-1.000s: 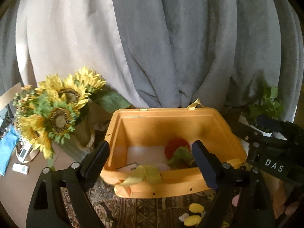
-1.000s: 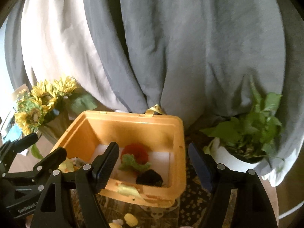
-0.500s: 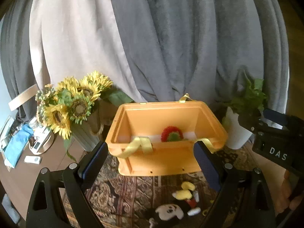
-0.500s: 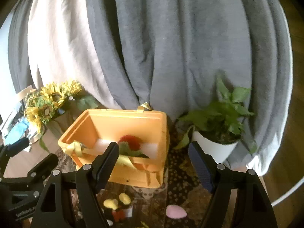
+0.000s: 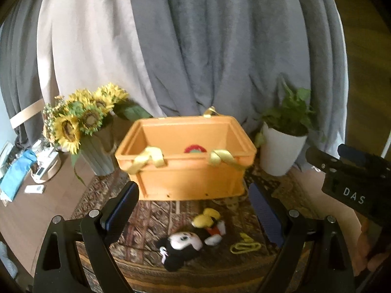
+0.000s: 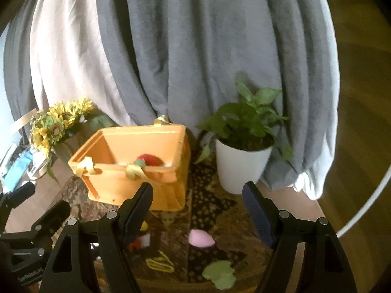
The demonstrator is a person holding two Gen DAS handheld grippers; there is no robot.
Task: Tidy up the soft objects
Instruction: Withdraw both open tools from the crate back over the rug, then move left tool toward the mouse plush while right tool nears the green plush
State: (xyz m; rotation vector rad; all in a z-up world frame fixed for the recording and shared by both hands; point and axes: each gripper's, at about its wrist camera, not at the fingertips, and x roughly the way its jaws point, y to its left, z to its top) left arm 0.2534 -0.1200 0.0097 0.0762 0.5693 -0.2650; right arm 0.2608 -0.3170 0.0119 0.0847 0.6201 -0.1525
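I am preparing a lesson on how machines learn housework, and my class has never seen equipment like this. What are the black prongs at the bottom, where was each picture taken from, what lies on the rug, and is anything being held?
There is no robot here. A person carries a hand-held two-finger gripper in each hand, each with a wide-angle camera looking forward along its fingers. One picture comes from the left gripper, the other from the right gripper; the black prongs are their fingers.

Both stand open and hold nothing.

On the patterned rug stands an orange basket with something red and green inside. In front of it lie a mouse plush toy, a yellow loop of cord, a pink egg-shaped sponge and a pale green soft piece. Sunflowers and a potted plant flank the basket.
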